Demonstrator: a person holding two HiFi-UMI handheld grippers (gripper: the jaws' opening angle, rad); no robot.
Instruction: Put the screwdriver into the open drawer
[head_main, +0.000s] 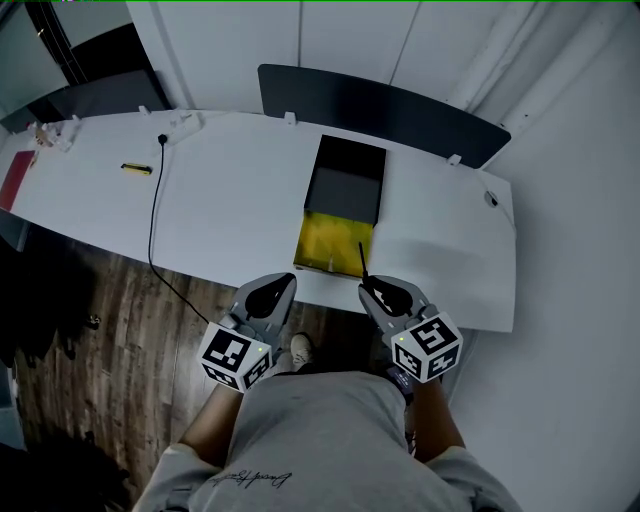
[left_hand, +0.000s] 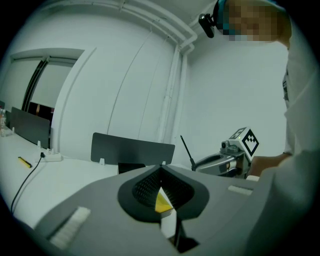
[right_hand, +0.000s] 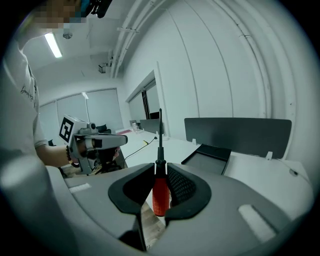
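Note:
A screwdriver (right_hand: 160, 192) with a red handle and a thin black shaft stands between the jaws of my right gripper (right_hand: 160, 172), which is shut on the handle. In the head view that gripper (head_main: 378, 293) hovers at the desk's near edge, and the screwdriver's shaft (head_main: 362, 262) points toward the open drawer (head_main: 345, 190). The drawer is a black tray with a yellow near end, lying on the white desk (head_main: 230, 210) just ahead. My left gripper (head_main: 277, 294) is beside the right one, jaws shut and empty. The left gripper view shows the right gripper (left_hand: 197, 165) with the shaft sticking up.
A black cable (head_main: 155, 220) runs across the desk's left part, near a small yellow and black item (head_main: 136, 169). A dark divider panel (head_main: 390, 110) stands along the desk's far edge. Wooden floor (head_main: 110, 320) lies below the near edge.

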